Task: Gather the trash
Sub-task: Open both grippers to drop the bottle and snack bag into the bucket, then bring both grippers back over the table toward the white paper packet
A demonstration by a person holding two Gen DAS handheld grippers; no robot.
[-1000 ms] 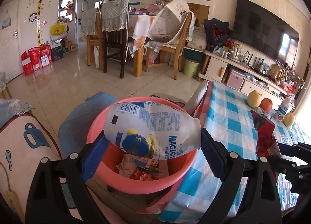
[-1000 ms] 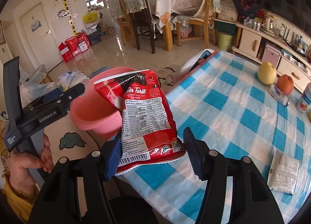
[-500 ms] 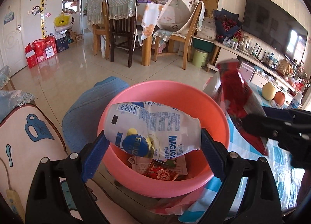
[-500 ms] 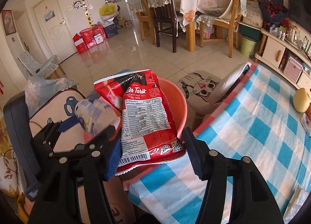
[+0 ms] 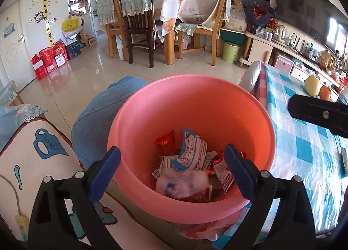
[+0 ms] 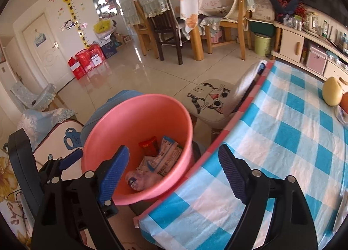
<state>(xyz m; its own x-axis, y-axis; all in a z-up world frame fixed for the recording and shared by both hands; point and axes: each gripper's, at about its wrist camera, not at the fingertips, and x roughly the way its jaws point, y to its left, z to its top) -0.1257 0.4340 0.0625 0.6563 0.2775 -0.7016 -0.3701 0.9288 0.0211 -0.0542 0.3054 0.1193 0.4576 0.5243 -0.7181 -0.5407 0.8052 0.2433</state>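
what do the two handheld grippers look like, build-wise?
Both match: the left gripper and right gripper have black plastic arms with slotted cut-outs and silver screw heads, ending in blue ribbed fingers. From the right wrist view, the left unit's black body shows beside the bin. No sleeves or cables visible.

We see the round pink plastic bin (image 5: 195,102) standing on the floor just beside the left edge of the table with the blue-and-white checked cloth (image 6: 282,152). In the bin lie crumpled snack wrappers (image 5: 191,152). Near the table's far right edge rest a yellow pear (image 6: 331,93) and, beside it, an orange fruit (image 5: 325,93). Behind the bin stands a cat-print cushioned stool (image 6: 208,102).
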